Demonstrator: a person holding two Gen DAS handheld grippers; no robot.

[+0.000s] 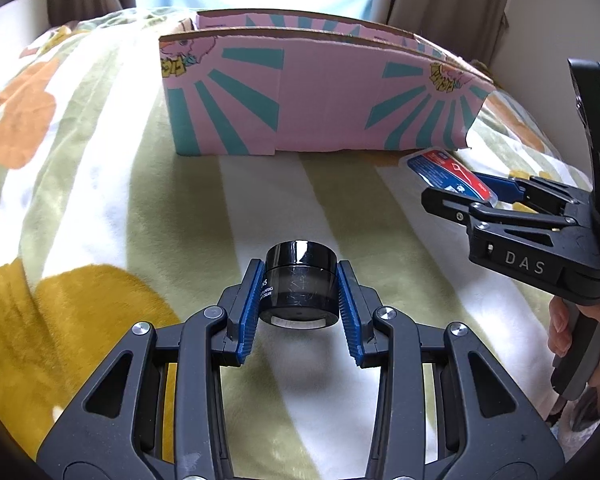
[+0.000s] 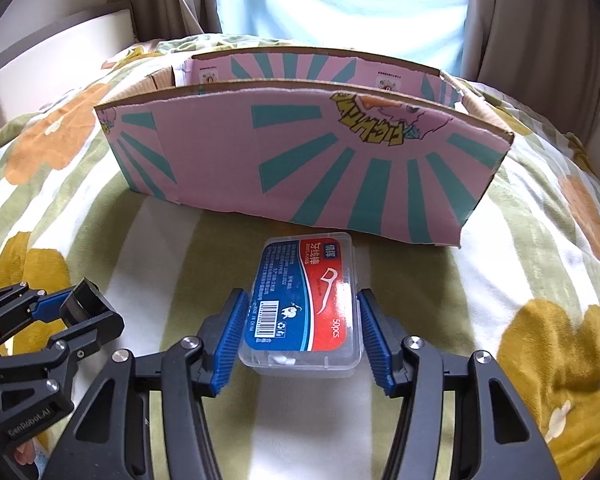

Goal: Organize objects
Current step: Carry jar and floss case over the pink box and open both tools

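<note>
My left gripper is shut on a black cream jar, its blue pads touching both sides; the jar is tilted with its base toward the camera, above the blanket. My right gripper has its pads on both sides of a clear dental floss pick box with a blue and red label; whether they press it or the box just rests on the blanket I cannot tell. An open pink and teal cardboard box stands beyond both grippers, also in the right wrist view.
A striped floral fleece blanket covers the soft surface. The right gripper with the floss box shows at the right of the left wrist view; the left gripper shows at lower left of the right view. Curtains hang behind.
</note>
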